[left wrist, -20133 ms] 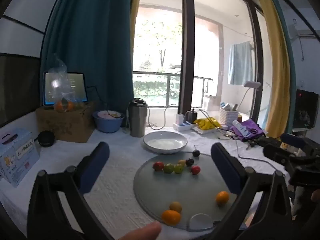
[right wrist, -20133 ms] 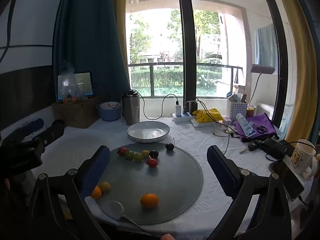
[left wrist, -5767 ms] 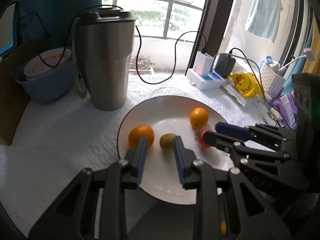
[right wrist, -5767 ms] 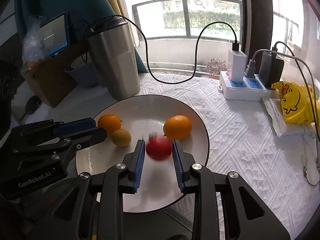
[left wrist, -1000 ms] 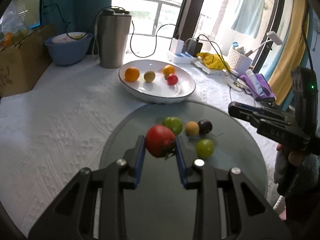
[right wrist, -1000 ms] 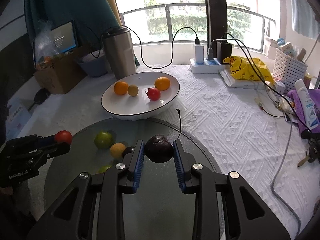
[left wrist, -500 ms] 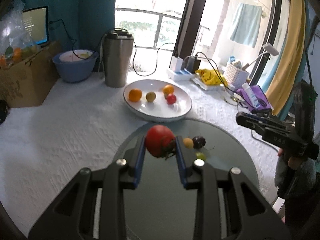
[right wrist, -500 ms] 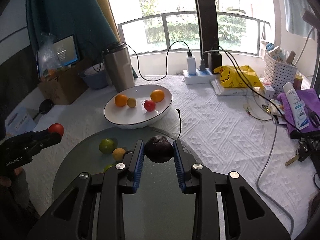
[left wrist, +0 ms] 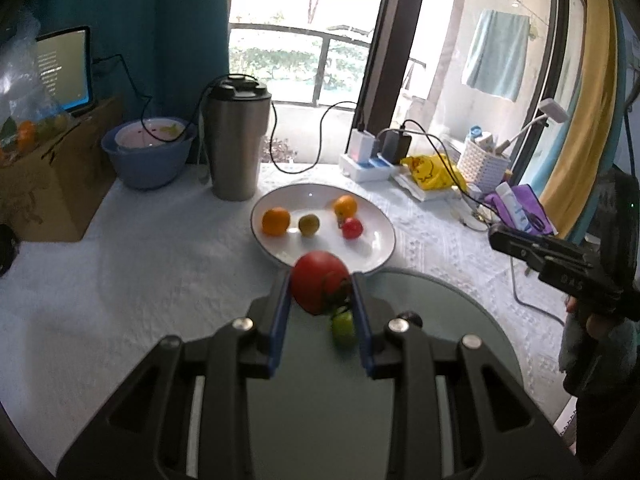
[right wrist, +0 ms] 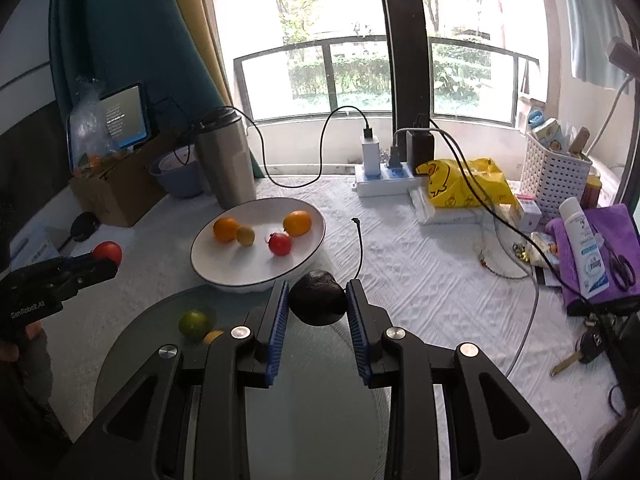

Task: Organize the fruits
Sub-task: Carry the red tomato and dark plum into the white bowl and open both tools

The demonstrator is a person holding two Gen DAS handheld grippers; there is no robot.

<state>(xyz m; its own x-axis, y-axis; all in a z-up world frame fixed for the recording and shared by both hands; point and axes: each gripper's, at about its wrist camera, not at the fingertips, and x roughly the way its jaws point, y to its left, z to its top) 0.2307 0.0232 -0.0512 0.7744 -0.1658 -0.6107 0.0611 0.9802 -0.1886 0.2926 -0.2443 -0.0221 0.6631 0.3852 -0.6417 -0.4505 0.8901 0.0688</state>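
Above the round grey mat (left wrist: 460, 360), the left gripper (left wrist: 320, 296) is clamped on a red tomato (left wrist: 320, 286), and the right gripper (right wrist: 317, 300) is clamped on a dark plum (right wrist: 317, 298). Just behind the mat, the white plate (right wrist: 224, 268) holds two oranges, a yellow fruit and a red one.

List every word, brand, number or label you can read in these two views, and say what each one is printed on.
"GenRobot.AI": on the black body of the left gripper, seen in the right wrist view.
Embossed characters on the right gripper body in the left wrist view: too blurred to read.
Blue print on the white bottle: too small to read.
Text lines on the lit screen: too small to read.
Print on the yellow bag: only a cartoon duck, no legible words.
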